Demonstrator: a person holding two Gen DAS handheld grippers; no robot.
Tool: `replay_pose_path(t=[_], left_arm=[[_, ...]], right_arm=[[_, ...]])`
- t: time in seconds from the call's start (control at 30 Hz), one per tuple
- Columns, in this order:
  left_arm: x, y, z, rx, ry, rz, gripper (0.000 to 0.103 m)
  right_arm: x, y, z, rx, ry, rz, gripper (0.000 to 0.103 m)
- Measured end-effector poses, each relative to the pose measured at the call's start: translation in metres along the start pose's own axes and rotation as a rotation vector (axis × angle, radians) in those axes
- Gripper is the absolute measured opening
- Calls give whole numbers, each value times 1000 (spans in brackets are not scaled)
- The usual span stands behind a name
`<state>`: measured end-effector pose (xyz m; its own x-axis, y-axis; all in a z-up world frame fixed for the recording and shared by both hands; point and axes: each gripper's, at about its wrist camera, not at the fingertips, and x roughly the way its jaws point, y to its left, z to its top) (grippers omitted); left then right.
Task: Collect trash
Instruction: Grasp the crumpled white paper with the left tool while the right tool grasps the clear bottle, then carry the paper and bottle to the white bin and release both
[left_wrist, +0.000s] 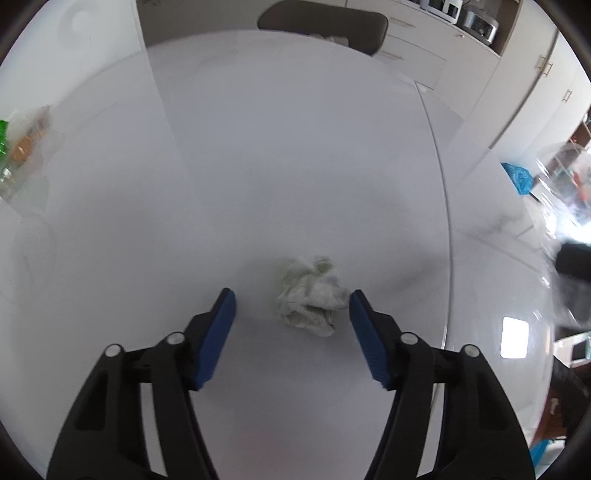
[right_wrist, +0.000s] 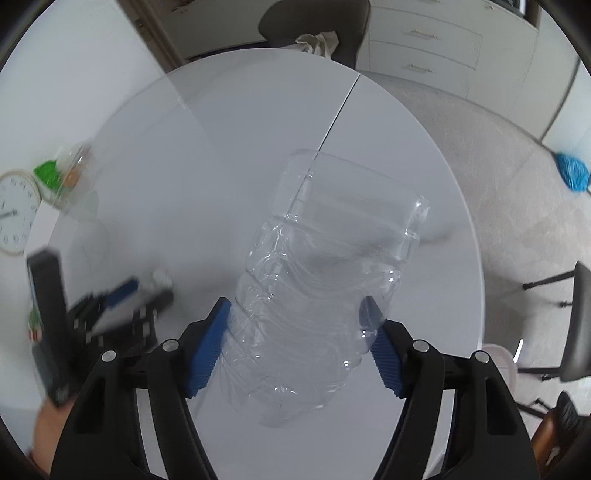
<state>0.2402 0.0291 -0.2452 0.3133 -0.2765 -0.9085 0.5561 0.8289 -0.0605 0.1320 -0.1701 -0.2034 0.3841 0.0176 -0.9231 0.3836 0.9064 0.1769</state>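
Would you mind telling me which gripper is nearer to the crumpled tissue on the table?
Left. The left gripper has its open jaws on either side of the crumpled tissue, while the right gripper is off to the right, holding a clear plastic bottle.

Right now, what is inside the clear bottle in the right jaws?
Nothing shows inside the clear bottle: the white table and its seam read through it. Its neck end is hidden below the jaws.
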Motion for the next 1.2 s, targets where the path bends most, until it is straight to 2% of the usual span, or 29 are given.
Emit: replay_pose_path(t=[0.1, 0.33, 0.67, 0.93, 1.07, 1.2], left_arm=[[1, -2, 3, 5, -4, 8, 35], [-26, -15, -3, -13, -10, 11, 33], [-124, -66, -30, -61, -73, 33, 33], [-180, -131, -67, -124, -63, 80, 33], [-188, -164, -75, -149, -45, 63, 33], [-183, -200, -73, -120, -47, 47, 33]], right_arm=[[-8, -9, -9, -8, 5, 16, 71], [-23, -14, -23, -61, -10, 35, 71], [-59, -28, -53, -193, -39, 60, 71], [-104, -73, -80, -297, -46, 100, 71], [-122, -102, -94, -310, -65, 107, 71], [-134, -133, -105, -293, -77, 105, 71]])
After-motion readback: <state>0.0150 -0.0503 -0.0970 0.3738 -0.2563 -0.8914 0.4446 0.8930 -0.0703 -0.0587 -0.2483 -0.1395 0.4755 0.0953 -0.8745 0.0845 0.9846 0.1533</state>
